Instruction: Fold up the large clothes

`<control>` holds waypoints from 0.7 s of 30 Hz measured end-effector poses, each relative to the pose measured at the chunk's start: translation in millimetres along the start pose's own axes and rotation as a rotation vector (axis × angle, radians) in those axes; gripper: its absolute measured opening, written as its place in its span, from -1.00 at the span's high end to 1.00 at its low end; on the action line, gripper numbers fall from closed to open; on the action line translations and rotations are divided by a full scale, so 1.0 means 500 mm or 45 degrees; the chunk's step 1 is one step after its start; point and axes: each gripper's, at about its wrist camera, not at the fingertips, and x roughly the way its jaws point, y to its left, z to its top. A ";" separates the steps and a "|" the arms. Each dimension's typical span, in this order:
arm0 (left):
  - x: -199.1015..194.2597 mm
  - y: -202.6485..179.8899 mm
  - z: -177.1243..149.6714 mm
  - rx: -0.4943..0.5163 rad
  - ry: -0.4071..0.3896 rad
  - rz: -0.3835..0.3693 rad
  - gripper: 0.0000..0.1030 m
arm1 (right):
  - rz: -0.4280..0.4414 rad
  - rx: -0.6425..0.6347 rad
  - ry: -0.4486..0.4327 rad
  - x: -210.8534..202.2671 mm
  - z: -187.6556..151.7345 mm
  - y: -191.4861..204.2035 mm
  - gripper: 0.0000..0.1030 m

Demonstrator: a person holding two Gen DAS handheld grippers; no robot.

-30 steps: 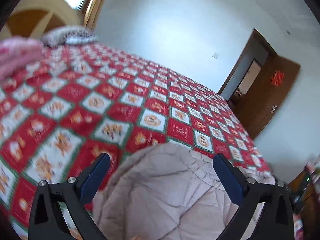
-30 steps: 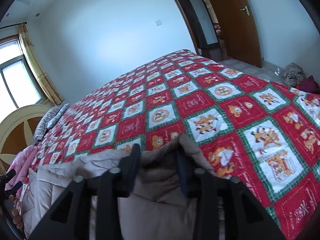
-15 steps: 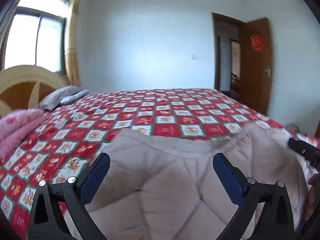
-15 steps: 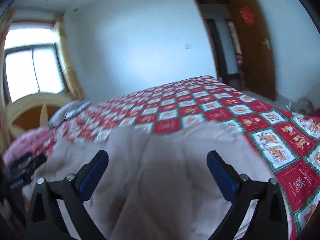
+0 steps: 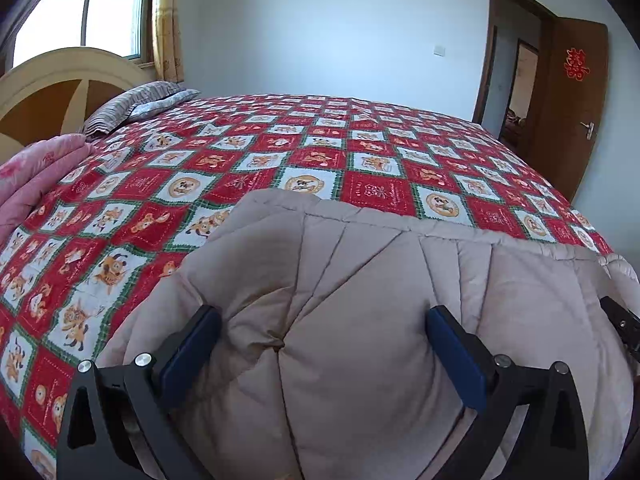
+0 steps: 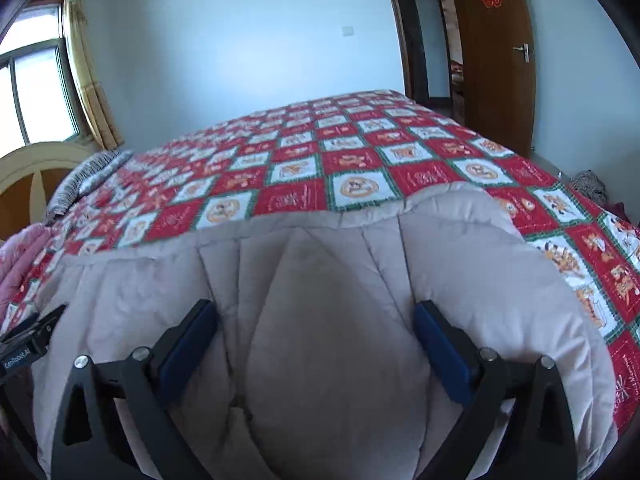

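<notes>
Item: beige quilted coat (image 5: 360, 320), padded, laid flat near the edge of the bed (image 5: 280, 152), its far hem running straight across the red patterned bedspread; placement judged to suit a fold.

Left gripper (image 5: 320, 344): jaws wide apart, poised over the padding, nothing clamped.

Right gripper (image 6: 316, 340): jaws spread fully, nothing between the pads; the coat is seen released beneath.

Adjacent: pink quilt (image 5: 36, 176), striped pillow (image 5: 136, 108), well apart from the coat.

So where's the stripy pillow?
The stripy pillow lies at the head of the bed, far left in both views, against the headboard, just beyond the pink quilt.
</notes>
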 end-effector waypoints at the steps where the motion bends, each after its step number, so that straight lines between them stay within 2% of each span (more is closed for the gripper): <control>1: 0.009 -0.002 -0.001 0.007 0.018 0.002 -0.98 | -0.007 -0.005 0.000 0.001 -0.005 0.003 -0.96; 7: 0.038 0.004 -0.013 -0.022 0.038 -0.044 -0.99 | -0.005 -0.009 0.040 0.018 -0.012 0.004 -0.99; 21: 0.060 -0.006 -0.017 0.002 0.109 -0.029 -0.99 | -0.090 -0.056 0.132 0.049 -0.020 0.015 -1.00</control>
